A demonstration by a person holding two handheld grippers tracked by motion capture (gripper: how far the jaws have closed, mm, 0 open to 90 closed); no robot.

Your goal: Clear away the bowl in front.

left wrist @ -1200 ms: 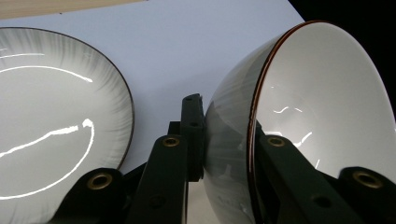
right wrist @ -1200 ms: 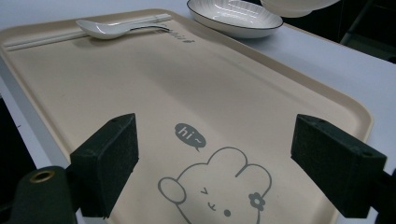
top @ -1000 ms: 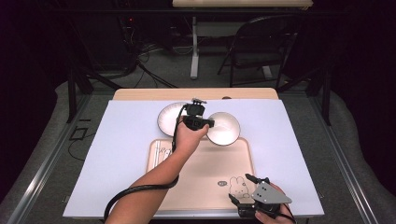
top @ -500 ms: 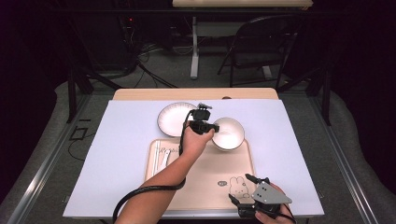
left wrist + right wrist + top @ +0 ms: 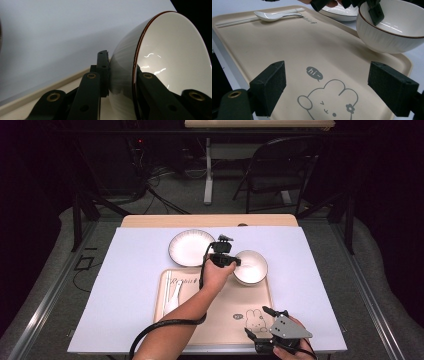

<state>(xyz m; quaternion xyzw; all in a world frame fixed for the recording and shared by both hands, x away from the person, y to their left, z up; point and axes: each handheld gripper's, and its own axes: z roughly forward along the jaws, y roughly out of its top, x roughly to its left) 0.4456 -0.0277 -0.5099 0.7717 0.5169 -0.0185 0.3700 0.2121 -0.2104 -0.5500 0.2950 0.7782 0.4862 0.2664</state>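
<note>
High view. The left gripper [image 5: 226, 260] has its jaws closed on the near-left rim of a white bowl [image 5: 251, 267], which sits over the far right corner of a beige tray [image 5: 210, 320]. A white plate [image 5: 190, 247] lies on the pale table [image 5: 125, 270] just beyond the tray, close to the bowl. A white spoon [image 5: 172, 302] rests along the tray's left side. The right gripper [image 5: 276, 336] is at the tray's near right corner, beside a printed rabbit [image 5: 252, 316], jaws spread and holding nothing.

Left gripper view. The jaws clamp the bowl [image 5: 172, 55] wall, one outside and one inside; the rim is edged in brown, and the bowl is tilted relative to this camera. The tray's edge [image 5: 37, 97] and the table [image 5: 62, 32] lie behind.

Right gripper view. The jaws stand wide apart above the tray [image 5: 287, 45], framing the rabbit [image 5: 328, 102] and a "hi~" bubble [image 5: 314, 73]. The bowl [image 5: 390, 28] hangs over the tray's far corner; whether it touches cannot be told. The spoon [image 5: 274, 16] and white chopsticks [image 5: 239, 21] lie at the far edge.
</note>
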